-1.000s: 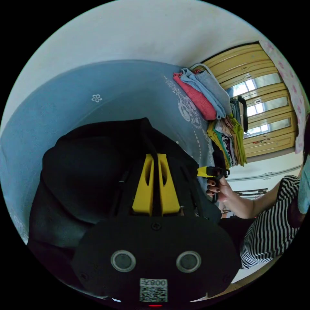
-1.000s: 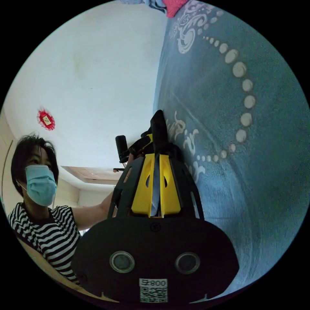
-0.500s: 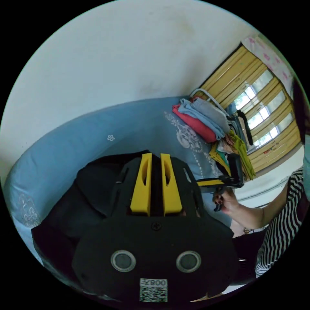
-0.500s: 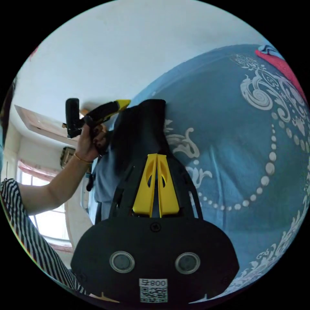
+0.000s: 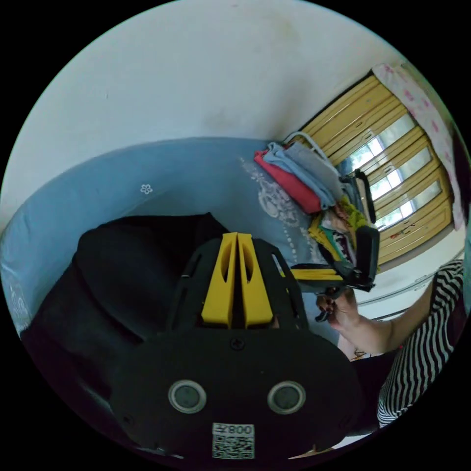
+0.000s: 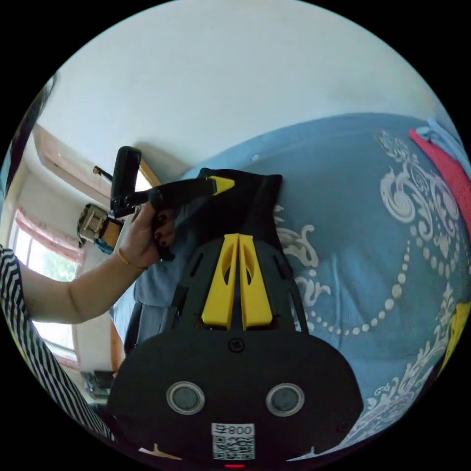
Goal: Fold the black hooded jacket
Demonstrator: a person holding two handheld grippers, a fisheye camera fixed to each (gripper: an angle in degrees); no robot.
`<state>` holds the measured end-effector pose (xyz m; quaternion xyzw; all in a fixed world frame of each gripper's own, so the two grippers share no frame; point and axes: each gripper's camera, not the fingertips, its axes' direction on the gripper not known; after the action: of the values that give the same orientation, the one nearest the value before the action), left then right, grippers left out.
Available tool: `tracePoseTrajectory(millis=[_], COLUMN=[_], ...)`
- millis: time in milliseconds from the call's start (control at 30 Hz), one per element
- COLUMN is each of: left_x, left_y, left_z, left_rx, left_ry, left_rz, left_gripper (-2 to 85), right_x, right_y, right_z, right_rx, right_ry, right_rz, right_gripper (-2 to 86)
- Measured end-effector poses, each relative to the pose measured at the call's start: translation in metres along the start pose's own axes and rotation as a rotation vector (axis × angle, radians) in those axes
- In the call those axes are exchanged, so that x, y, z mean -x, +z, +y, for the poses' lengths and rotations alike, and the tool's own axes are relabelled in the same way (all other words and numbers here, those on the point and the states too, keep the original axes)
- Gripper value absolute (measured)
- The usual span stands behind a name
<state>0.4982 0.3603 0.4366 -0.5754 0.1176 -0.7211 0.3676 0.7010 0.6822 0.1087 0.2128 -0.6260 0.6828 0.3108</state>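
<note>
Left gripper view: left tongs [image 5: 238,234] pinched onto the black hooded jacket [image 5: 122,265], lower over the blue bed [image 5: 186,167] than half a second ago, so likely laying down a fold. One pile of clothes [image 5: 304,179].

Right gripper view: right tongs [image 6: 238,235] clamped on one jacket edge, swung toward the bed. Two tongs, one jacket.

Right tongs [image 6: 238,237] pinch the black jacket [image 6: 248,206] above the blue bedspread [image 6: 353,235], left tongs [image 6: 221,185] alongside.
</note>
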Motion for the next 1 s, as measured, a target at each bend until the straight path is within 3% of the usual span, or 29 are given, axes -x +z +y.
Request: tracePoseTrajectory(millis=[167, 300, 467, 633, 700, 733, 833, 1000], left_x=[-0.018, -0.013, 0.007, -0.012, -0.005, 0.000, 0.022, 0.011], left_y=[-0.056, -0.092, -0.145, -0.237, -0.263, -0.266, -0.274, -0.360], left_z=[0.081, 0.156, 0.223, 0.305, 0.349, 0.358, 0.394, 0.458], left_rx=[-0.069, -0.025, -0.088, -0.186, -0.126, -0.102, -0.020, -0.200], left_ry=[-0.096, -0.238, -0.365, -0.424, -0.532, -0.551, -0.587, -0.628], left_rz=[0.013, -0.134, -0.024, -0.215, -0.364, -0.378, -0.317, -0.346], left_gripper=[0.1, 0.1, 0.1, 0.2, 0.2, 0.3, 0.5, 2.3], right_x=[0.058, 0.066, 0.096, 0.160, 0.172, 0.175, 0.193, 0.210], right_y=[0.032, 0.086, 0.090, 0.094, 0.122, 0.145, 0.155, 0.150], right_z=[-0.043, -0.068, -0.071, -0.062, -0.061, -0.061, -0.063, -0.069], right_rx=[0.064, 0.253, 0.226, 0.195, 0.278, 0.375, 0.366, 0.362], right_ry=[-0.179, -0.218, -0.221, -0.372, -0.409, -0.421, -0.463, -0.455], right_rz=[0.108, 0.269, 0.239, 0.259, 0.321, 0.356, 0.369, 0.362], right_gripper=[0.0, 0.0, 0.0, 0.0, 0.1, 0.1, 0.1, 0.1])
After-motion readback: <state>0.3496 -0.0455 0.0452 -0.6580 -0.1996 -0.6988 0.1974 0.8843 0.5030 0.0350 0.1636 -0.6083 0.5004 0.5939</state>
